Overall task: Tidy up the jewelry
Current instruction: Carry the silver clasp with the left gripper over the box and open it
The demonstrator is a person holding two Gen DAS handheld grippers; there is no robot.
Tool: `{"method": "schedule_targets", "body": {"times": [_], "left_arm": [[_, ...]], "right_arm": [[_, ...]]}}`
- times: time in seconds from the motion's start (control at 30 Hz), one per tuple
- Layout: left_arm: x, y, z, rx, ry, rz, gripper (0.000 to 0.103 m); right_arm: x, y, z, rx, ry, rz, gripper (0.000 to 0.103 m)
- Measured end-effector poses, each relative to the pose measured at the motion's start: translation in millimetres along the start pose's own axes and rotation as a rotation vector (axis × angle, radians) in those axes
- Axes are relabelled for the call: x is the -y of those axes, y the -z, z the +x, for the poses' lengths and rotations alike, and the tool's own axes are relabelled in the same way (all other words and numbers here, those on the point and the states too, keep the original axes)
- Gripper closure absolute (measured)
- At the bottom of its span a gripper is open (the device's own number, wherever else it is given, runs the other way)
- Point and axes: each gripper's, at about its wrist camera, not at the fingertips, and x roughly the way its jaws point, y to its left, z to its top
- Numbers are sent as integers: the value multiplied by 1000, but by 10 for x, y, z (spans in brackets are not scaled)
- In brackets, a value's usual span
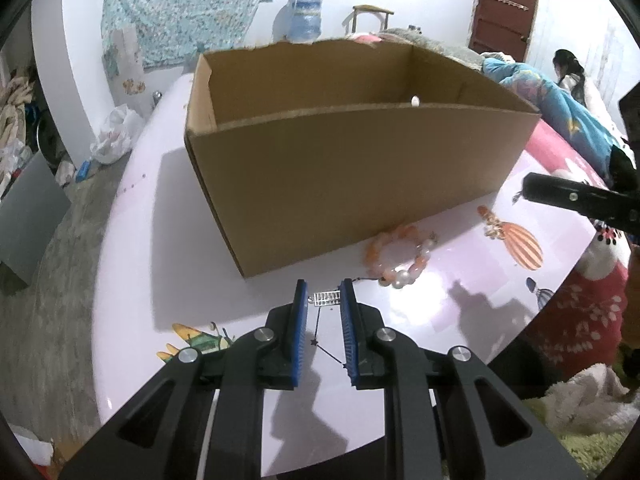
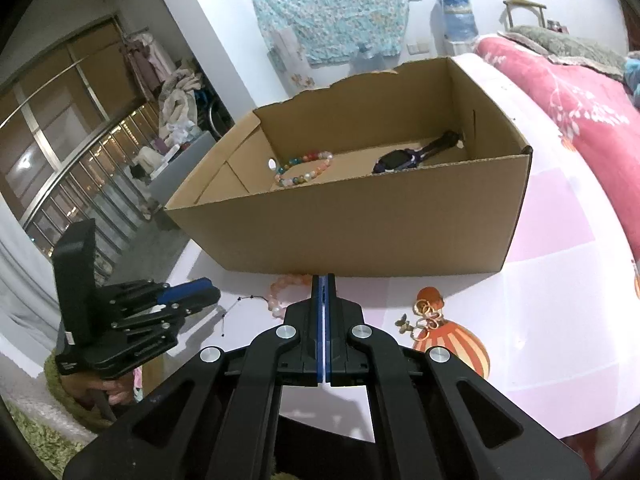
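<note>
While the left wrist view looks down its own fingers, the left gripper (image 1: 324,294) stands with its blue-padded jaws narrowly parted over the pale pink printed bedsheet (image 1: 132,264). A small silver rectangular pendant (image 1: 327,298) on a thin black beaded cord (image 1: 326,346) lies between the fingertips; contact with the pads cannot be confirmed from this angle. Just right of the tips rests an orange-and-white beaded bracelet (image 1: 398,256), close against the front wall of the open brown cardboard box (image 1: 340,176). Further right, a small gold ring cluster (image 1: 494,228) sits on an orange striped balloon print. The right gripper (image 1: 580,200) enters from the right edge, its jaw state hidden here.

From the right wrist view, the right gripper (image 2: 324,280) has its blue pads pressed together with nothing between them, tips just short of the box (image 2: 360,232). Inside the box lie a multicoloured beaded bracelet (image 2: 306,168) and a dark purple wristwatch (image 2: 416,154). The orange-and-white bracelet (image 2: 282,290) lies on the sheet just left of the closed tips, the cord (image 2: 240,306) trailing leftward toward the left gripper (image 2: 200,294). The gold rings (image 2: 428,314) sit to the right.
</note>
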Motion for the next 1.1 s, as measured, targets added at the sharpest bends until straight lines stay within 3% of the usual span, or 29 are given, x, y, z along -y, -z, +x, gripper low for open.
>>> {"method": "schedule_targets", "body": {"times": [0.23,0.43,0.53,0.67,0.8,0.87,1.0,1.1], "left_arm": [[90,-144,-337,70,62,11,87],[90,-609,-757,204,125,40,87],[24,-860,-770,217,138,30,87],[-82,-1291,-465,166,149,6,87],[-245,-1632,65,13,204,-77,87],[-319,-1743,293,-54,222,-114,87],[-435,-1884,647,-161,265,-200,87],[-465,-1930,793,-198,246,-223,87]], "right_arm": [[-81,-130,-120,41,-21,-34,103],[-247,-521,-278,128,-86,-116,103],[-249,-831,-236,134,-120,-137,103],[-91,-1340,60,44,-198,-89,103],[195,-1843,753,-173,-239,41,103],[304,-1969,1091,-263,-226,83,103],[414,-2078,1566,-363,-174,113,102],[442,-2095,1716,-373,-130,111,98]]}}
